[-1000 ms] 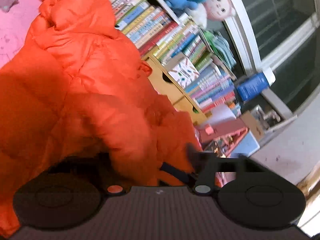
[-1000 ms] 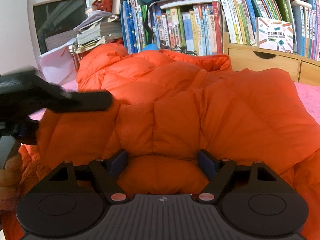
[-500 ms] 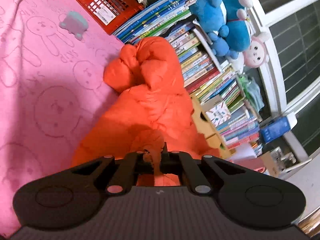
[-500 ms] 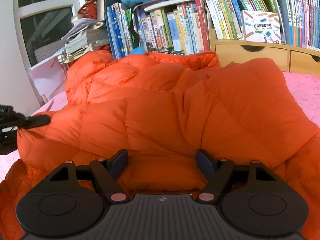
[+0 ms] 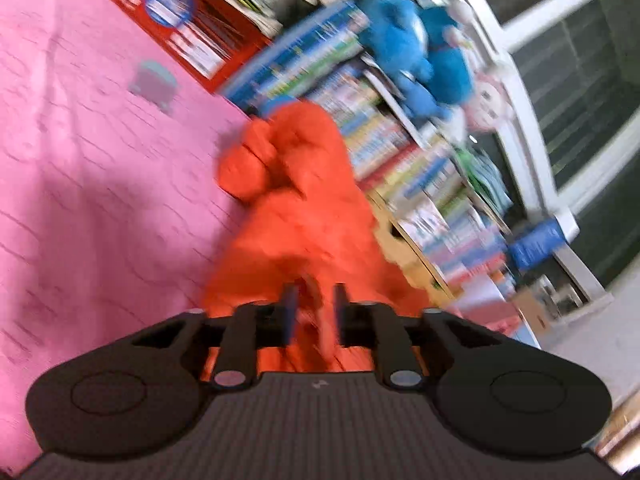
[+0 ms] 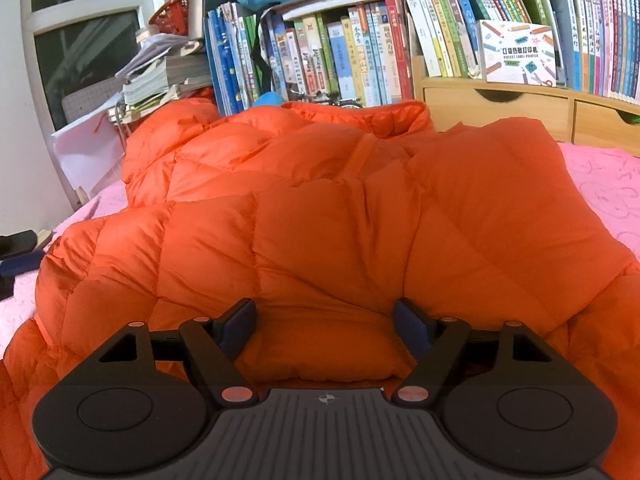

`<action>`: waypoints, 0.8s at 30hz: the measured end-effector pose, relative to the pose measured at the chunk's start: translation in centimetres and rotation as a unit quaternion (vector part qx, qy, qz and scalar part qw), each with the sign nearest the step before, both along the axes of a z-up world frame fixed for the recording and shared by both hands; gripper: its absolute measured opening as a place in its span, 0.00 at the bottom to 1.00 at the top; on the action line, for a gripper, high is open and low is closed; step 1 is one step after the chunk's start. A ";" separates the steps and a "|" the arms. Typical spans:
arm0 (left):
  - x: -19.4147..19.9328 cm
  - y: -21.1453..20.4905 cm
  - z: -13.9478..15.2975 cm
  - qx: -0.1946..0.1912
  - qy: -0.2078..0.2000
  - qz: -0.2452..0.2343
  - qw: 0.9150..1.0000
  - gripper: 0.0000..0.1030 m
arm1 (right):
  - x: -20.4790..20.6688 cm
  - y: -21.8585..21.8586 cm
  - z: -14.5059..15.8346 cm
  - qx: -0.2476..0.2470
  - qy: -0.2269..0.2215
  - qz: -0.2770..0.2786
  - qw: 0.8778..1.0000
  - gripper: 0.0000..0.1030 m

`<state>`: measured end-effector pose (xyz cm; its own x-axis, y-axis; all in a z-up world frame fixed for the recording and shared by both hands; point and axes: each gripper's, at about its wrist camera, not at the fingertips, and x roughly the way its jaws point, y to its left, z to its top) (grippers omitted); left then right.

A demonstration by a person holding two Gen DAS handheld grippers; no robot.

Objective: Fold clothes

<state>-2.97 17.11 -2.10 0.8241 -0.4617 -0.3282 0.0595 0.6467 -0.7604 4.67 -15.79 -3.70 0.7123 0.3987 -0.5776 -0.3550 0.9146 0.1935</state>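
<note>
- Left tool (image 5: 312, 312): jaws have just been opening from a full clamp half a second ago to a narrow gap; a ridge of orange jacket (image 5: 296, 216) lies between the pads, blurred, so whether it is let go cannot be told.
- Right tool (image 6: 326, 330): set wide around a puffed fold of the jacket's near edge, as a second ago; pads at both flanks of the bulge, pinch not plain.
- Jacket (image 6: 320, 224): on the pink bed (image 5: 80, 184), in front of the bookshelf (image 6: 360, 48); left side now laid over the body rather than lifted.
- Judgement: one fold just placed; release first, next fold to follow.
</note>
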 end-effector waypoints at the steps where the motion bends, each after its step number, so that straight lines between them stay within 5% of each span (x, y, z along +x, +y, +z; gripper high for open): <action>1: 0.1 -0.4 -0.1 0.000 -0.003 -0.010 1.000 0.36 | 0.0 0.0 0.0 0.000 0.000 0.000 1.000 0.74; 3: 0.6 -1.1 -0.3 -0.009 -0.012 -0.028 1.000 0.55 | 0.0 0.0 0.0 0.000 0.000 0.001 1.000 0.74; 10: 2.2 -4.1 0.2 -0.044 -0.077 -0.109 0.990 0.56 | 0.0 0.0 0.0 0.001 0.001 0.000 1.000 0.75; 14: 3.4 -7.5 1.6 0.076 -0.100 -0.151 0.981 0.56 | 0.1 0.1 0.0 0.001 0.001 0.000 1.000 0.75; 18: 4.9 -10.5 1.8 0.203 -0.091 -0.201 0.954 0.56 | 0.1 0.1 0.0 0.002 0.001 0.000 1.000 0.75; 24: 5.0 -12.6 1.6 0.374 -0.062 -0.280 0.882 0.56 | 0.1 0.1 0.0 0.005 0.002 0.001 1.000 0.76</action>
<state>2.04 4.54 -0.50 0.5867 -0.5004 -0.6368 0.5819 0.8073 -0.0983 4.74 -15.73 -3.71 0.7094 0.4051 -0.5767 -0.3554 0.9123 0.2037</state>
